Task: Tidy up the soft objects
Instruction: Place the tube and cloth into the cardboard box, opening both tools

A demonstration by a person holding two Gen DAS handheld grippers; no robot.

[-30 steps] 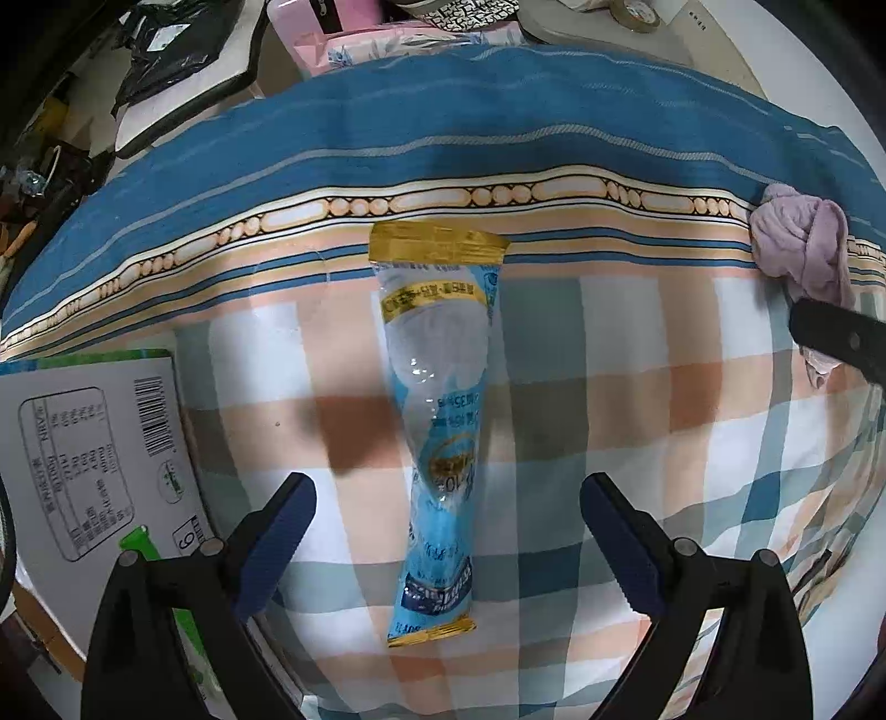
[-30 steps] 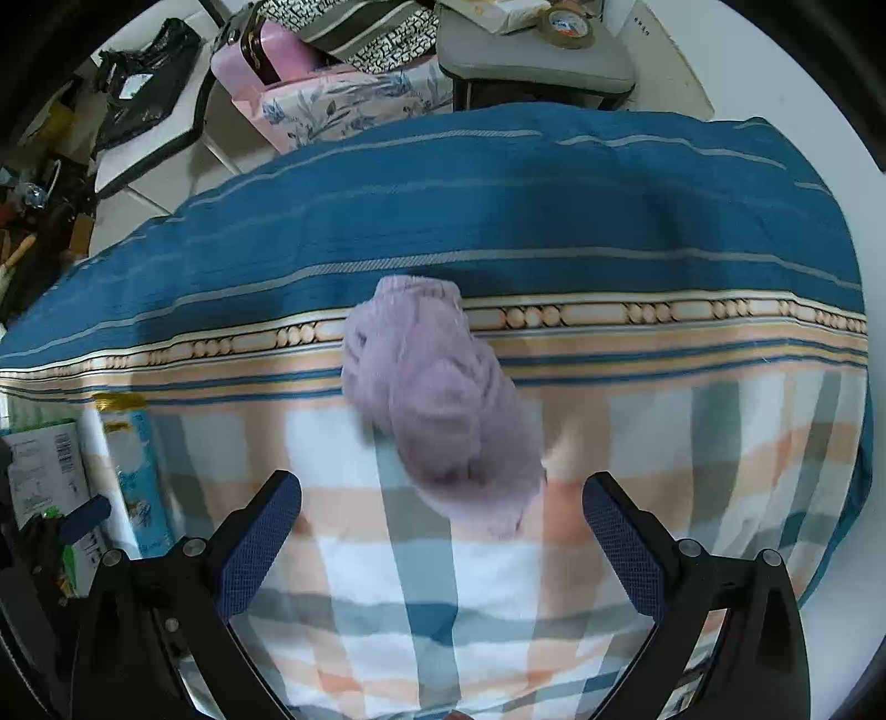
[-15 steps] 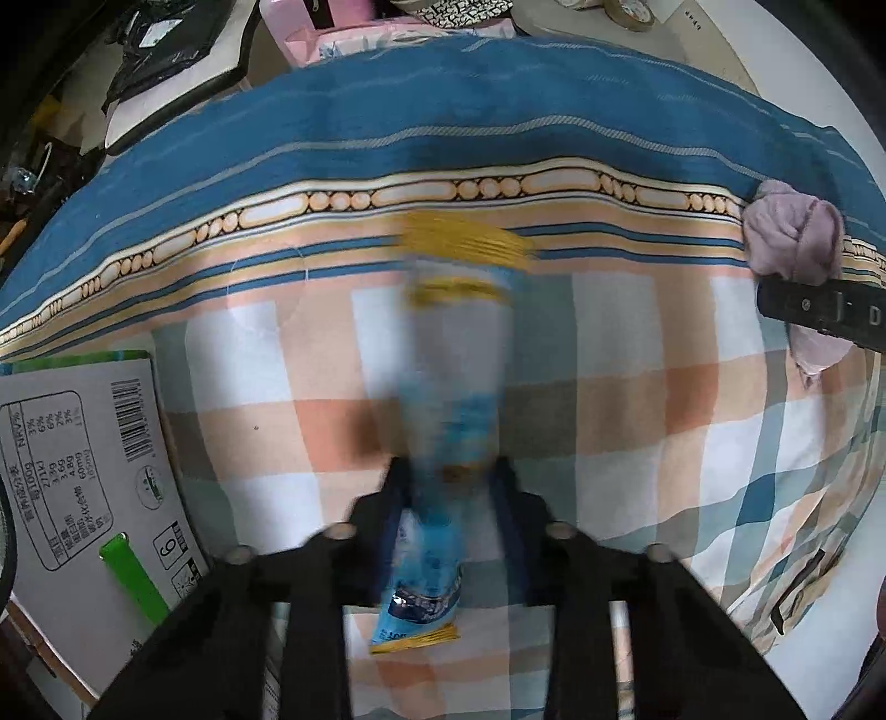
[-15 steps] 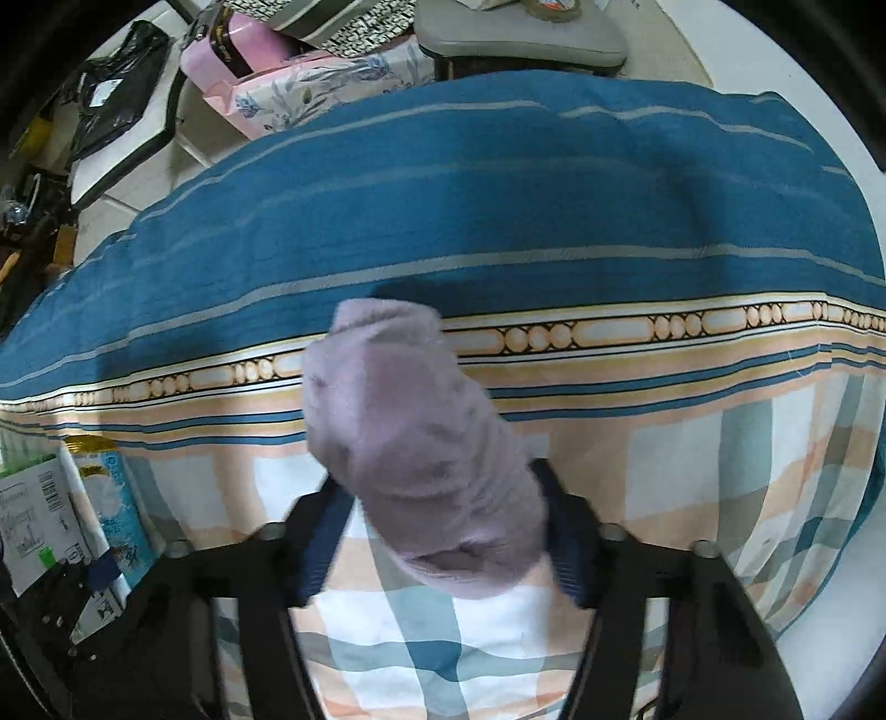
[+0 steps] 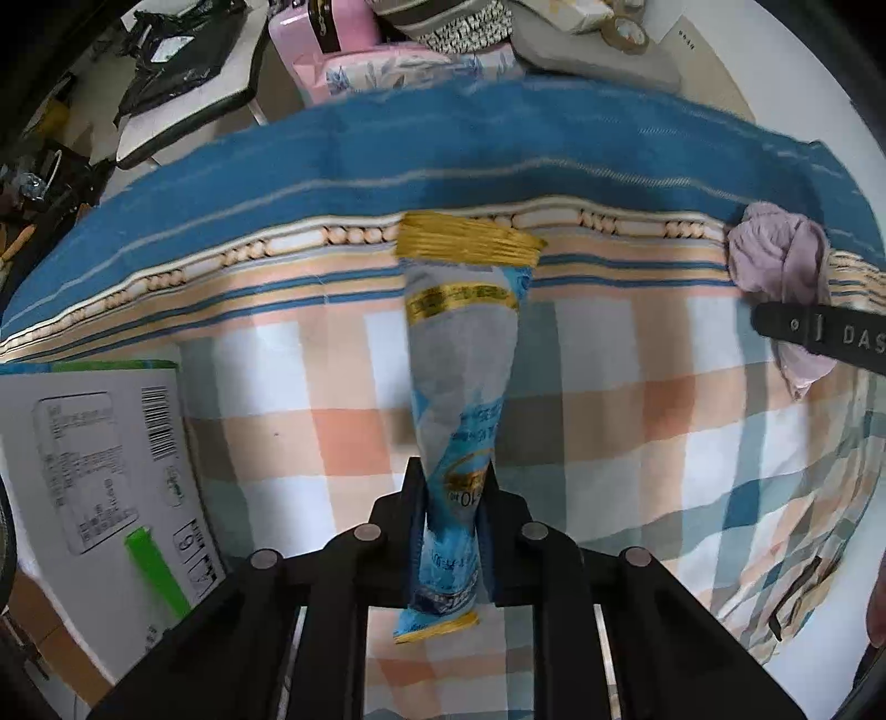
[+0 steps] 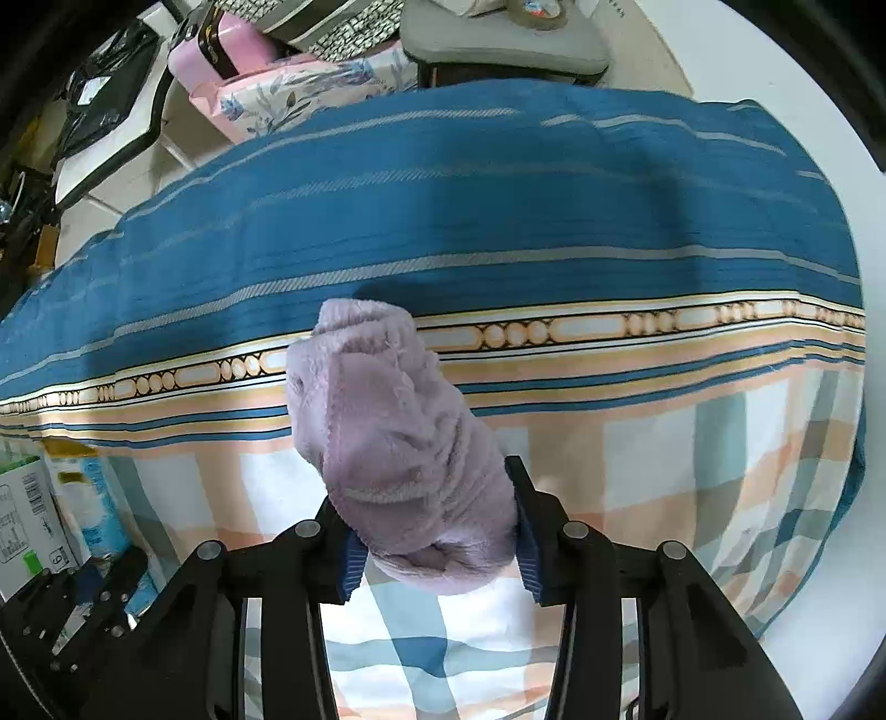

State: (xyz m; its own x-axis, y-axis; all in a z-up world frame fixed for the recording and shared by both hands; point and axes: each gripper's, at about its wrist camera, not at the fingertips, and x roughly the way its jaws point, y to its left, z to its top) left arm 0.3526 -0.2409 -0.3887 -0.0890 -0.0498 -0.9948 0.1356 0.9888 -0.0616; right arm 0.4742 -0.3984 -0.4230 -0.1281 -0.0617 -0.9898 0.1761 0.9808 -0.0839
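My left gripper (image 5: pixel 451 498) is shut on a long blue and gold plastic pouch (image 5: pixel 462 354) and holds it up off the plaid cloth (image 5: pixel 609 354). My right gripper (image 6: pixel 434 526) is shut on a bunched lilac fluffy cloth (image 6: pixel 387 437), lifted above the plaid cloth (image 6: pixel 664 454). The lilac cloth (image 5: pixel 781 266) and one right finger (image 5: pixel 819 332) also show at the right edge of the left wrist view. The pouch (image 6: pixel 97 498) and the left gripper (image 6: pixel 66 603) show at the lower left of the right wrist view.
A white cardboard box (image 5: pixel 94 476) with a green mark sits at the left on the cloth. Beyond the blue band of the cloth stand a pink case (image 6: pixel 221 50), a floral bag (image 6: pixel 310 83) and a grey stool (image 6: pixel 498 44).
Both grippers went from open to shut: the left closed on the pouch and the right on the lilac cloth. Both things have since been raised off the cloth.
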